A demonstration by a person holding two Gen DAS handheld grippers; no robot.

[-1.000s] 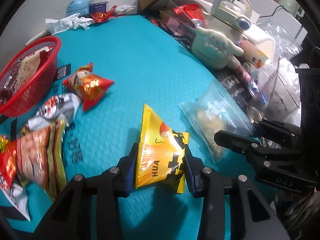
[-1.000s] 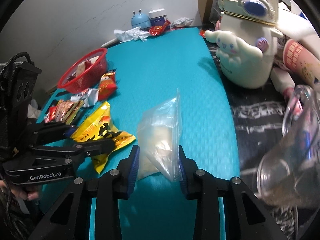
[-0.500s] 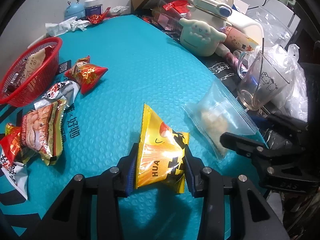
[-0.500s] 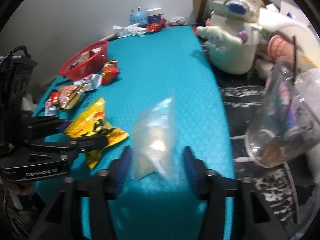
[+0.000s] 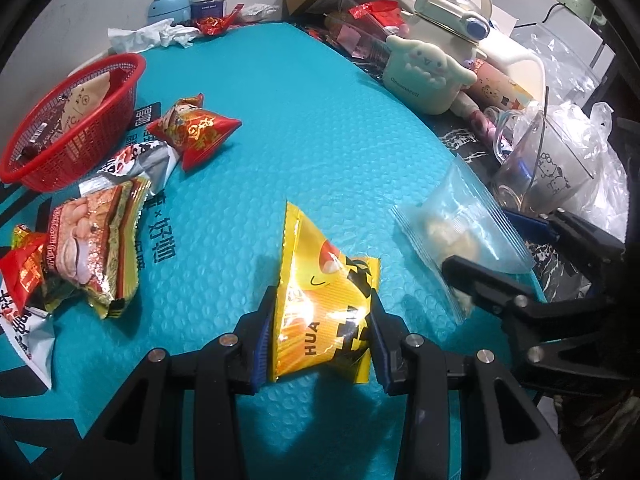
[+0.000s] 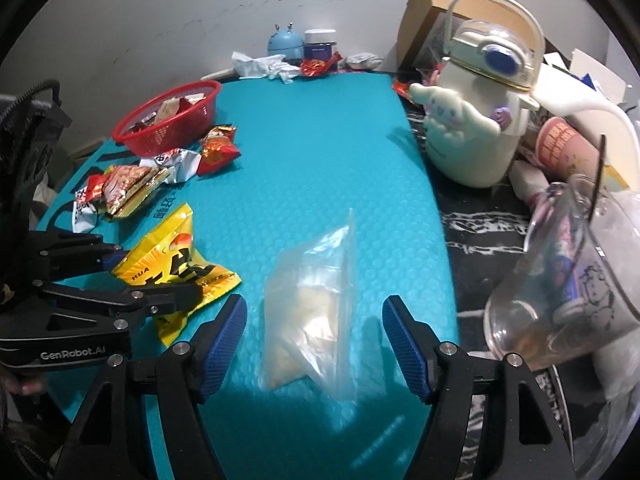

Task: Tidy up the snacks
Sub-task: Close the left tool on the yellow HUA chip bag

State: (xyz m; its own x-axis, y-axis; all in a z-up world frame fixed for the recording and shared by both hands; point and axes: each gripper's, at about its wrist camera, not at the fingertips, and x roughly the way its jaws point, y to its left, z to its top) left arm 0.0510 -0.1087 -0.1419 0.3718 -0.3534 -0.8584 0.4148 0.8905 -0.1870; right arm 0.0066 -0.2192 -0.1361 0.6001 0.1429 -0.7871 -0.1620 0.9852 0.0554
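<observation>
My left gripper [image 5: 320, 328] is shut on a yellow snack packet [image 5: 320, 300] that rests on the teal mat [image 5: 300, 128]; the same packet [image 6: 176, 268] shows at the left of the right wrist view. My right gripper [image 6: 316, 332] is opening, its blue pads wide apart and clear of a clear plastic bag of pale snacks [image 6: 316, 300] lying on the mat between them. That bag [image 5: 456, 232] lies right of the yellow packet. A red basket [image 5: 68, 120] with packets inside stands at the far left. Loose red and silver packets [image 5: 192, 132] lie beside it.
A cream character bottle [image 6: 472, 120], a glass cup [image 6: 568, 280], a paper cup and a cardboard box [image 6: 432, 12] crowd the mat's right edge. Crumpled tissue [image 6: 264, 66], a blue gadget and a jar stand at the far end by the wall.
The right gripper's jaws have opened off the clear bag, which now lies loose on the mat. The left gripper still grips the yellow packet in the same place.
</observation>
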